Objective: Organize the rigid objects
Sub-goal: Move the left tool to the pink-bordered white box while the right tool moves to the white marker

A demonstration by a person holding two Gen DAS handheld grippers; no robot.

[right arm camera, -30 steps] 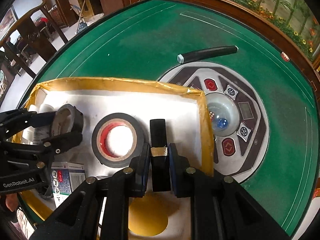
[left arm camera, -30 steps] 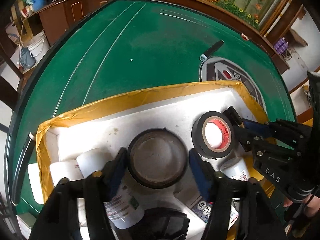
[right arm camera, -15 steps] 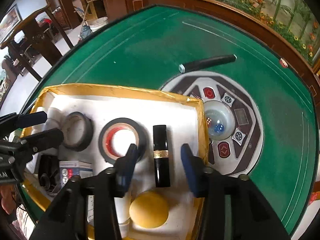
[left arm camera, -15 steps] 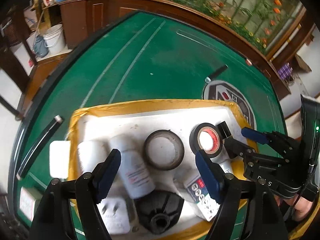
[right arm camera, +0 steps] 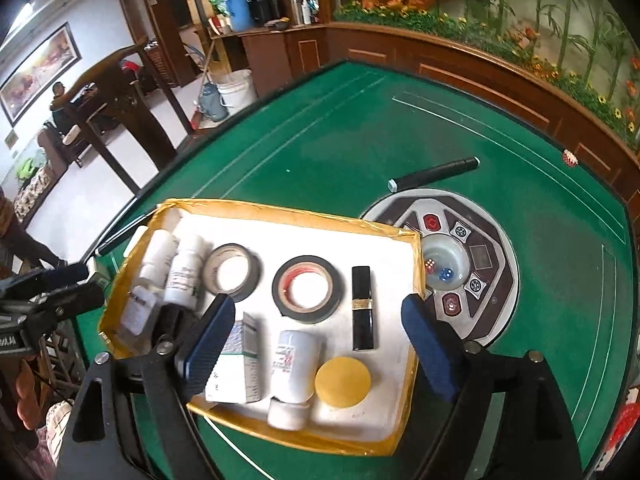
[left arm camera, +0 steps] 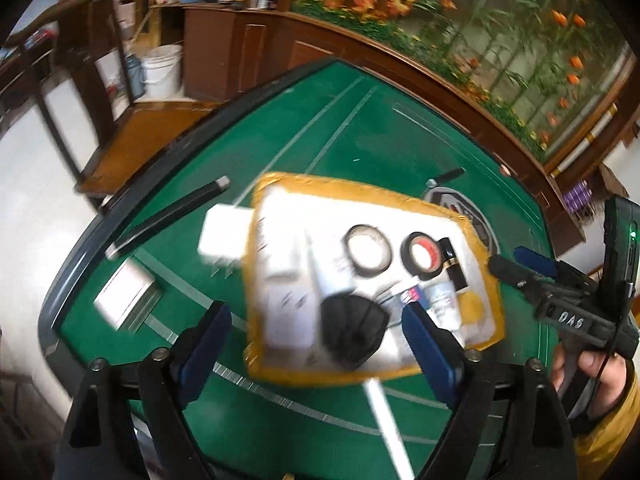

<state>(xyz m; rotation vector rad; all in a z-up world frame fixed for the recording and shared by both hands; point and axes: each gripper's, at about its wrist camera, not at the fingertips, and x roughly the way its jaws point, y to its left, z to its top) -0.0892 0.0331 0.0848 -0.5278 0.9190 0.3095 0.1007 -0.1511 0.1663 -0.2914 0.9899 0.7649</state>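
A white tray with a yellow taped rim (right arm camera: 280,212) lies on the green table. It holds a grey tape roll (right arm camera: 230,270), a black tape roll with a red core (right arm camera: 308,290), a black lipstick (right arm camera: 362,308), a yellow disc (right arm camera: 343,380), white bottles (right arm camera: 294,364) and a small box (right arm camera: 240,364). My right gripper (right arm camera: 318,312) hovers above the tray, its jaws opening with nothing gripped. My left gripper (left arm camera: 316,332) hangs over the tray's near left part, jaws also opening and empty. The left wrist view is blurred; a black lump (left arm camera: 352,330) shows in the tray (left arm camera: 340,182).
A black rod (right arm camera: 434,174) lies beyond the tray by the table's round control panel (right arm camera: 460,264) with its dice dome. Left of the tray lie a white block (left arm camera: 224,232), a flat box (left arm camera: 128,300) and a dark bar (left arm camera: 168,216). A hand (left arm camera: 596,368) holds the right gripper.
The right gripper let go of the lipstick, opened wide and rose. The left gripper spread wider, lifted off the grey tape roll and swung left, so the whole tray shows.
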